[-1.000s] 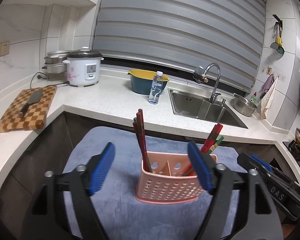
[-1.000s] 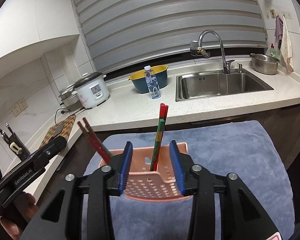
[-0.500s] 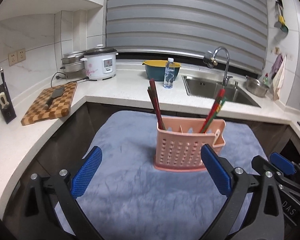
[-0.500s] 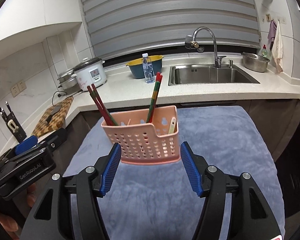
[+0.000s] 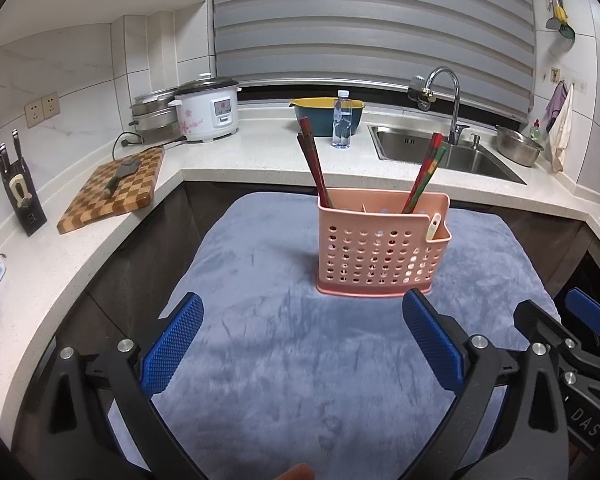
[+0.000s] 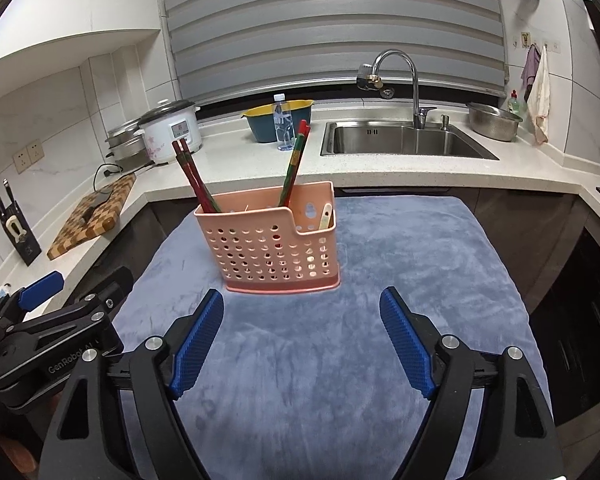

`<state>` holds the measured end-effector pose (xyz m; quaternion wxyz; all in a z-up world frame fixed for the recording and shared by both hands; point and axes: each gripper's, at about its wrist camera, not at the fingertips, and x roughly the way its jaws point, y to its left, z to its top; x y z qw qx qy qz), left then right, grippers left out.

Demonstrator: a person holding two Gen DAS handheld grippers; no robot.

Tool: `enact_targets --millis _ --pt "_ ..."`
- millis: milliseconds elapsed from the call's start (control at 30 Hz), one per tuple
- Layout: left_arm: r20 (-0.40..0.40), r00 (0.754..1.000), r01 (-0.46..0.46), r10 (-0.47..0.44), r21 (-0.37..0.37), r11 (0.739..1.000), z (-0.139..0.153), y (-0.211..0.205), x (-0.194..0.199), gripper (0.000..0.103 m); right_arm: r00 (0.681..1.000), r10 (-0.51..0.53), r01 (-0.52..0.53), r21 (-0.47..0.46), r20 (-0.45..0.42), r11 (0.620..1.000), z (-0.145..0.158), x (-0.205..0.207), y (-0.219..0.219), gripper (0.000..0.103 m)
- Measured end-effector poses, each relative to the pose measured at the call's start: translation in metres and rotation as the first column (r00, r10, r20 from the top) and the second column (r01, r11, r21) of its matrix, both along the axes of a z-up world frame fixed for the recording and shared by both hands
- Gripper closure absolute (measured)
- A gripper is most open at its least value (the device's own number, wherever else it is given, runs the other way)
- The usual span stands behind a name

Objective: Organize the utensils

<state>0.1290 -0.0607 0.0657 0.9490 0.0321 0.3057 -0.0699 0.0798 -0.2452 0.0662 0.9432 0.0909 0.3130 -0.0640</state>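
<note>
A pink perforated utensil basket stands upright on a blue-grey cloth. Red chopsticks lean in its left compartment, red-green chopsticks in the right, and a pale spoon handle sits in the low front pocket. My left gripper is open and empty, short of the basket. My right gripper is open and empty, also short of it.
The white counter wraps around behind, with a checkered cutting board and knife, rice cooker, water bottle, bowl, sink and knife block. The right gripper shows in the left wrist view.
Both grippers have pulled back from the basket and opened wide. The right gripper let go of the basket, which now stands free on the cloth.
</note>
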Motion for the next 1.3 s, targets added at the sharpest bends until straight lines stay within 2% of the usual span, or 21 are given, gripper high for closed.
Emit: enact_targets --millis 67,467,500,533,1300 --pt "-0.003 1.0 -0.002 0.002 0.0 1.0 -0.001 0.001 -0.003 0.008 1.0 0.001 -0.001 -0.002 -0.005 1.0 -0.001 -0.003 0.0 0.019" --pt "-0.015 1.0 0.001 -0.001 0.024 1.0 -0.005 0.0 -0.018 0.007 1.0 -0.007 0.007 -0.058 -0.012 0.998 -0.005 -0.021 0.009 0.016" --pt "-0.015 1.0 -0.008 0.008 0.029 1.0 -0.006 0.0 -0.019 0.007 1.0 -0.007 0.006 -0.062 -0.013 0.998 -0.005 -0.022 0.01 0.014" --pt "-0.014 1.0 -0.01 0.01 0.028 1.0 -0.006 0.001 -0.02 0.007 1.0 -0.009 0.008 -0.063 -0.013 0.998 -0.006 -0.023 0.01 0.005" --pt "-0.032 0.999 -0.033 0.035 0.05 0.998 -0.011 0.005 -0.029 0.007 0.998 -0.043 0.04 -0.077 -0.036 0.996 -0.012 -0.036 0.005 0.007"
